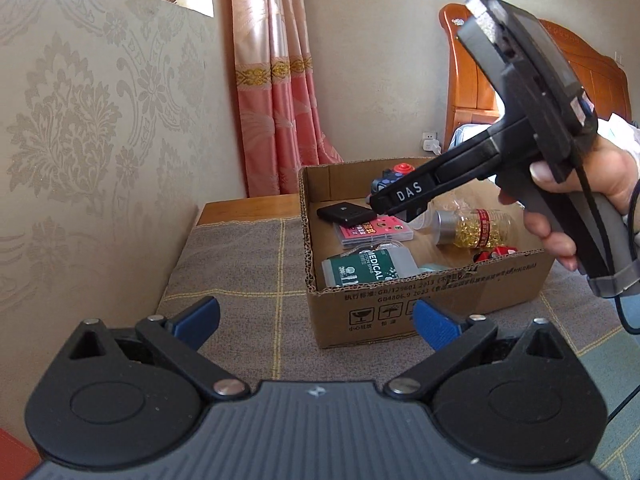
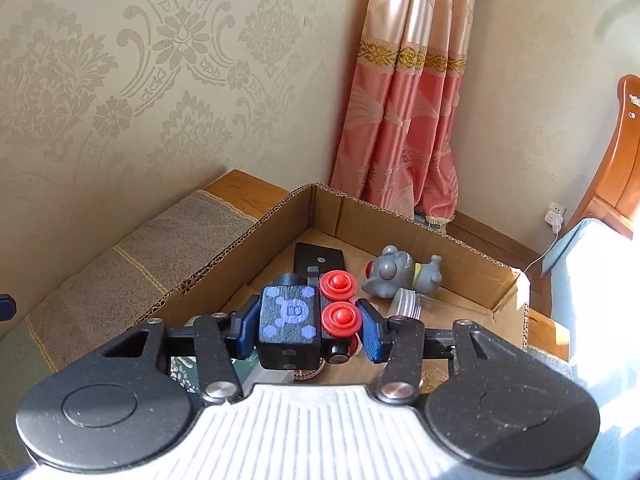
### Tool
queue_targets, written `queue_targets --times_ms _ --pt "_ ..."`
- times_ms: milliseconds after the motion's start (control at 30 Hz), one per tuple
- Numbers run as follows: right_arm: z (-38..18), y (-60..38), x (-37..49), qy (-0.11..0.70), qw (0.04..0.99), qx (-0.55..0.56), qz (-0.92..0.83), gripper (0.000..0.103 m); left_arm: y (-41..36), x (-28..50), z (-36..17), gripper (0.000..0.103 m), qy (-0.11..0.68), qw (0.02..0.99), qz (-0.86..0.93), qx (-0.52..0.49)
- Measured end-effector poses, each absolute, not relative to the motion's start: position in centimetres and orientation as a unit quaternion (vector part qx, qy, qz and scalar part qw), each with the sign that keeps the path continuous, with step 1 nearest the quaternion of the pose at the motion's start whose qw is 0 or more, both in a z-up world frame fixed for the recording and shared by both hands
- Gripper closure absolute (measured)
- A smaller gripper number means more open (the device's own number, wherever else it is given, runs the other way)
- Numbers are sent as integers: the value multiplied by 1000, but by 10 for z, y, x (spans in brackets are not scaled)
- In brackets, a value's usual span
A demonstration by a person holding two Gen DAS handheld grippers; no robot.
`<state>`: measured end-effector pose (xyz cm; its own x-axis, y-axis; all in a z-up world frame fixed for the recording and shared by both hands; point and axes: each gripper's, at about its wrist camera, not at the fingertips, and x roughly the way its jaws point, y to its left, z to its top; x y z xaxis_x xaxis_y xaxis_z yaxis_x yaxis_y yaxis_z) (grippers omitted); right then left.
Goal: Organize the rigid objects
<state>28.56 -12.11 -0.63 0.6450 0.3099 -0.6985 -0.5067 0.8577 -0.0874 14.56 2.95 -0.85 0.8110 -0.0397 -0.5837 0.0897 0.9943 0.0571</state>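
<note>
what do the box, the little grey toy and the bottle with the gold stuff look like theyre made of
Box: corrugated cardboard, matte brown; fluting shows along the cut rim.
Grey toy: probably soft rubber or vinyl, with a smooth, slightly glossy moulded skin.
Bottle: clear plastic or glass, I cannot tell which; the gold contents show through, and the cap looks silvery.

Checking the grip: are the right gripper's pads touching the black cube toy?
Touching. The right wrist view shows both blue pads pressed against the black cube toy inside the right gripper.

Toy cube [image 2: 290, 322]: black, lilac markings, red buttons at 3 o'clock; level, above box.
Cardboard box [image 2: 240, 240]: open-topped, holding assorted items.
</note>
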Motion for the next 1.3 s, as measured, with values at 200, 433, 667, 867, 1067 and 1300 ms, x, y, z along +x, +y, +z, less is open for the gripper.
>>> queue_targets --times_ms 200,433,667,867,1067,1300 --pt "-7 -111 290 328 909 -154 206 0 41 144 -6 1 299 954 -19 22" --pt "10 -119 266 367 900 -146 184 0 45 141 0 1 294 956 -2 9" --pt "21 -145 203 408 897 -140 101 0 37 135 8 1 305 952 4 3" --pt "22 -174 154 411 906 -97 28 0 18 130 15 1 319 948 -5 17" --pt "25 -195 129 409 911 -52 -2 0 1 127 25 1 328 944 1 41" --pt "28 -205 127 407 913 -27 2 0 -2 128 30 1 333 942 7 41"
